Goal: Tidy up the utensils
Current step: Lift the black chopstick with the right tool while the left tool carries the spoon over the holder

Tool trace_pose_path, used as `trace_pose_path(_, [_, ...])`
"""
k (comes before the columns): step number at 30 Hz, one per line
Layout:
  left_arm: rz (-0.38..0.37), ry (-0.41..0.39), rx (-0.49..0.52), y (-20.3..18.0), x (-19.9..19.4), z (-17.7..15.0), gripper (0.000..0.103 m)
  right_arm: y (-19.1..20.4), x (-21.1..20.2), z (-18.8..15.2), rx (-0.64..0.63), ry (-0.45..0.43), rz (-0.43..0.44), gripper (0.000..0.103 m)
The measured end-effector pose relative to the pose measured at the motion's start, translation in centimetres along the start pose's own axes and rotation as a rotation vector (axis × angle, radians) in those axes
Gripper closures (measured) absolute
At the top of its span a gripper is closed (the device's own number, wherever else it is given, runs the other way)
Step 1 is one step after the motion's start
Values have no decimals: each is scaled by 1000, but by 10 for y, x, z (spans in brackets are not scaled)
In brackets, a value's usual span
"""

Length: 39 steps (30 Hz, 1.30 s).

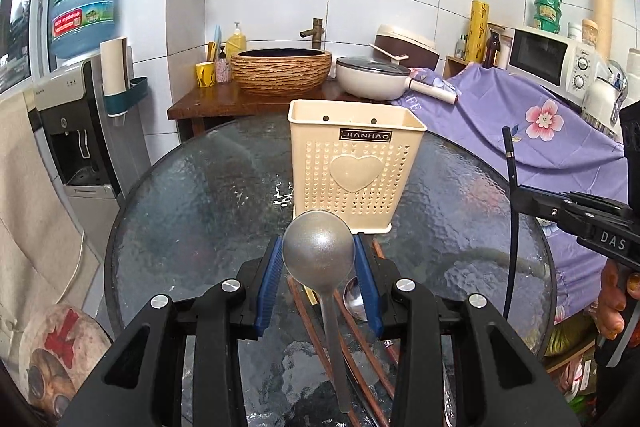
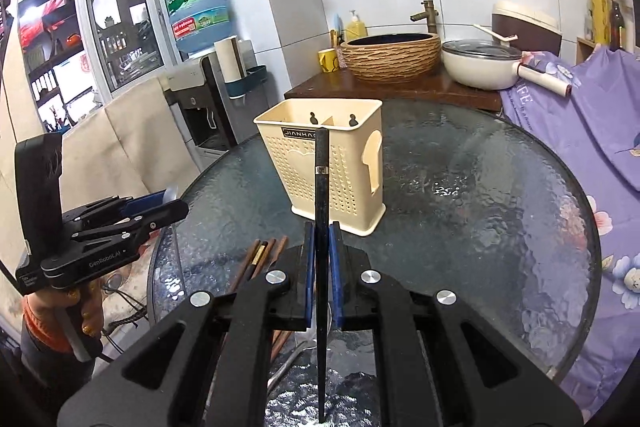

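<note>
The black chopstick [image 2: 321,227] runs off the bottom edge of the right wrist view, its lower tip unseen; the left gripper [image 1: 319,267] hides most of the brown chopsticks [image 1: 344,339] and a second spoon [image 1: 355,301] beneath it

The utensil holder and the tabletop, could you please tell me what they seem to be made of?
Utensil holder: likely cream plastic, matte; moulded heart and punched holes. Tabletop: apparently textured glass, glossy; rippled surface with reflections.

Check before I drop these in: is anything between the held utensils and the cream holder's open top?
Nothing visible. The grey metal ladle and black chopstick are held clear above the glass table, and the cream perforated plastic holder looks empty.
</note>
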<state>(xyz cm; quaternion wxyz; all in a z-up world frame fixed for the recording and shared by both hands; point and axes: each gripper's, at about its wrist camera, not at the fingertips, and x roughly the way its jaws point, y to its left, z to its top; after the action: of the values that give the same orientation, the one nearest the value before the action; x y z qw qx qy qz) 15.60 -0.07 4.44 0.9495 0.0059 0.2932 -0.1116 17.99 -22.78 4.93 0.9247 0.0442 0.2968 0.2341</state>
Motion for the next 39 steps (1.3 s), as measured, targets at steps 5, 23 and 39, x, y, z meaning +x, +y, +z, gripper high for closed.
trace_pose_path(5, [-1,-10,-3,-1,-3,0,68,-1,-8,-1,6,-11,7,95])
trace_pose_path(23, [-45,-81,-18,2,-2,43,68,10,-38,43,-22,-98,44,95])
trace_pose_path(39, [65,-344,-143,14,23,190,68,33,-35,190,-64,-334,-51,95])
